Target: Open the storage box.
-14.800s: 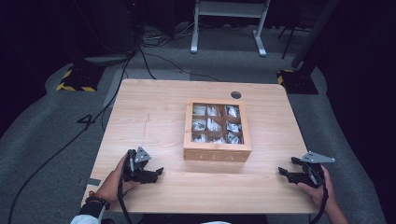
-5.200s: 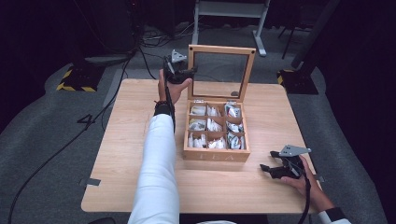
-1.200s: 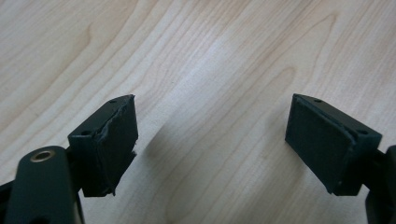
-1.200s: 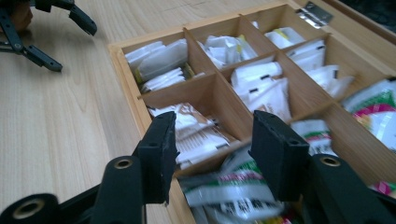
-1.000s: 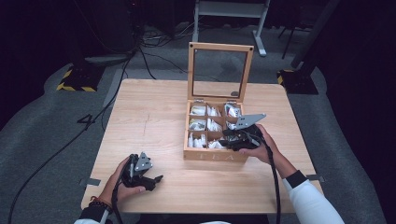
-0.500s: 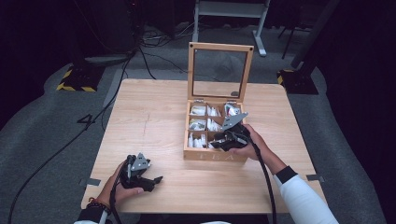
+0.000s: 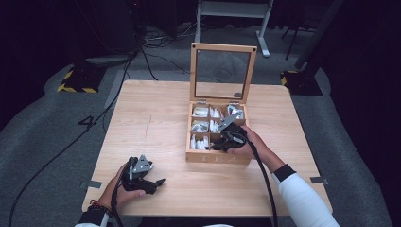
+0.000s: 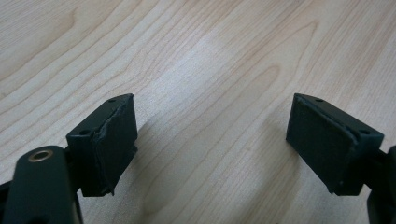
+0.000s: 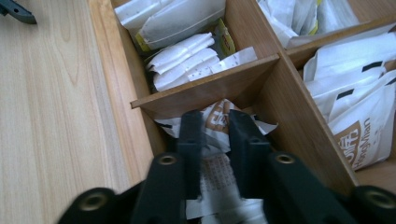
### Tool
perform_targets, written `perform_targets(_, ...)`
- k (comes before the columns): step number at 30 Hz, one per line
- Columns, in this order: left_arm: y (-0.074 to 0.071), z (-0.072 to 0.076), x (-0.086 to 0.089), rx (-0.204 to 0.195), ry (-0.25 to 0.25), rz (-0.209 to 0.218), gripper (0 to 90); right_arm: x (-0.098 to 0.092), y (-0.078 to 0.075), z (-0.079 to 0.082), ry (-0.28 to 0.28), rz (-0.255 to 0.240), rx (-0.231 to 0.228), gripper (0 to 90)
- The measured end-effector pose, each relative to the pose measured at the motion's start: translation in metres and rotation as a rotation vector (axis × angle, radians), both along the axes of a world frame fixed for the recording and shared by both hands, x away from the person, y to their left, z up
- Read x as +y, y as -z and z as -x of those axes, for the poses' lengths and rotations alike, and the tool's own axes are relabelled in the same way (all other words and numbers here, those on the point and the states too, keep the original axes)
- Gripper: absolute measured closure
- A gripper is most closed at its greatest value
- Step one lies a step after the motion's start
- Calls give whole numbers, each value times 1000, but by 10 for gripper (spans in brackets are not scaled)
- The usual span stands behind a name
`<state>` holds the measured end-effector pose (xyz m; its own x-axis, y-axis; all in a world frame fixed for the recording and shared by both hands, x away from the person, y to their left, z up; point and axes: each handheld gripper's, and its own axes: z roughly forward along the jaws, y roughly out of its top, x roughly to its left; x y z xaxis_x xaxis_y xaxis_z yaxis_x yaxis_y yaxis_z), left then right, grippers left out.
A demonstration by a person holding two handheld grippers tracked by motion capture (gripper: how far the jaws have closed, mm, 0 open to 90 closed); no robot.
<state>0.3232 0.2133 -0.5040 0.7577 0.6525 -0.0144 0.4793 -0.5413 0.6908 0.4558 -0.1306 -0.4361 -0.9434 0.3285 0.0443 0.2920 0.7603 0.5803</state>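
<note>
A wooden tea box (image 7: 218, 158) stands mid-table, its glass lid (image 7: 222, 71) upright, its compartments full of white tea bag packets (image 9: 187, 53). My right gripper (image 7: 219, 143) reaches into the front row of the box. Its jaws have just been closing, and in the right gripper view they (image 9: 215, 117) pinch a white packet with brown print (image 9: 215, 177). My left gripper (image 7: 153, 182) rests on the table near the front left. It (image 8: 210, 135) stands open with only bare wood between its pads.
The light wooden table (image 7: 151, 118) has bare room left of the box. More packets with brown print (image 9: 359, 135) fill the neighbouring compartment. Cables, a hazard-striped base (image 7: 75, 81) and a white stand (image 7: 234, 12) lie on the grey floor behind.
My right gripper moved left and down into the box's front row, and its jaws narrowed onto a packet. The left gripper kept still.
</note>
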Motion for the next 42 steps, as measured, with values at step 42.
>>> perform_targets(42, 0, -5, 0, 0, 33, -1, 153, -46, -43, 18, 49, -220, -166, 900)
